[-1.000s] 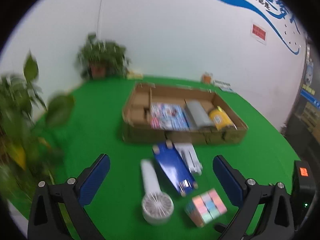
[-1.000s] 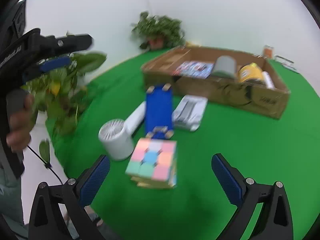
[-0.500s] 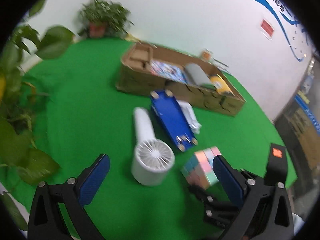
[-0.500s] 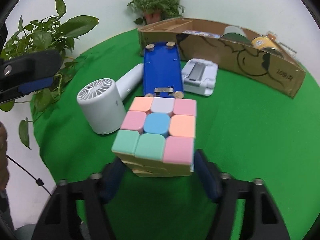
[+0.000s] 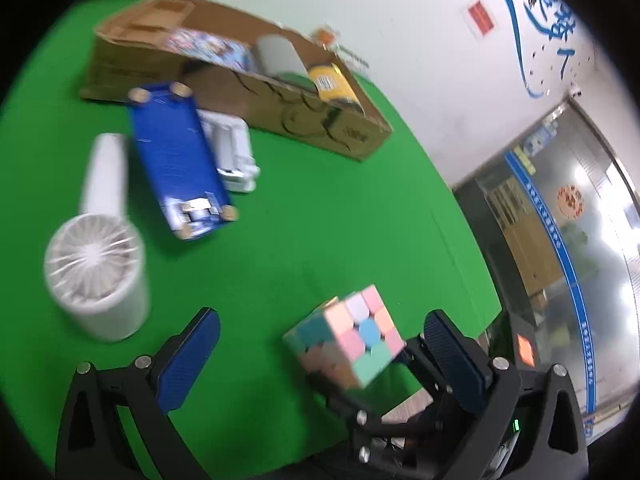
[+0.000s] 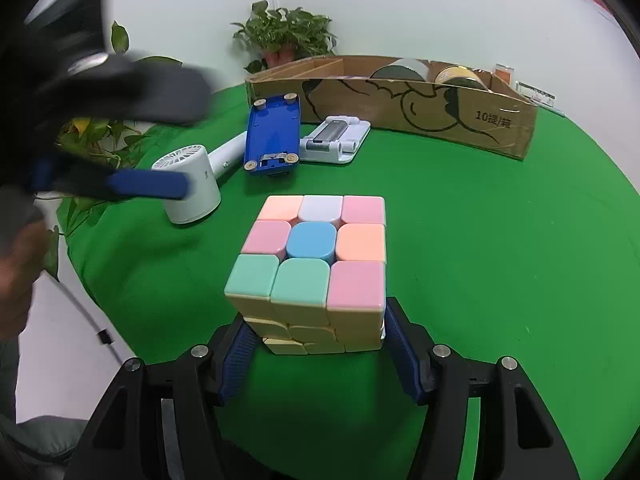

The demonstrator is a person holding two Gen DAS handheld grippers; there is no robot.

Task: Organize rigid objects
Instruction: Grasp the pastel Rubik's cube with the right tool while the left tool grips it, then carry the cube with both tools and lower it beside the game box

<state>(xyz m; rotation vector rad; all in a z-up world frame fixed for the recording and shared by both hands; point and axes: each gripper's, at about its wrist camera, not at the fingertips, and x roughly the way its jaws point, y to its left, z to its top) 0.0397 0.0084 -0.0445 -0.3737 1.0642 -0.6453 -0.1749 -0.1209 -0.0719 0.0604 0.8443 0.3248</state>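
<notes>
Gripping the cube [image 6: 316, 268] low on its two sides, the right hand-held gripper [image 6: 316, 344] has both blue pads pressed against the bottom layers; the cube's underside is hidden, so whether it rests on the green table [image 6: 500, 260] or hangs just above it cannot be told. The left hand-held gripper [image 5: 316, 354] stands wide apart with nothing between its pads, and in the right wrist view it shows only as a dark, smeared shape at the upper left, with a blurred hand [image 6: 16, 264] cut off at the frame edge below it. The left wrist view is blurred throughout. In it the cube sits just before the right pad, near the table's near rim. Beyond the cube lie a white fan [image 6: 192, 184] with its handle pointing away, a blue case [image 6: 274, 140] on its back, and a white stand [image 6: 336, 140] just beside the case; the case partly covers the stand in the left view. Behind them a cardboard box [image 6: 420, 108] holds a grey roll [image 5: 278, 56], a yellow can [image 5: 334, 86] and a printed packet [image 5: 208, 46], all half hidden by its front wall. Open green cloth lies to the cube's right and ahead of it up to the box; the table edge curves close on the left, where plant leaves [image 6: 96, 136] crowd in.
</notes>
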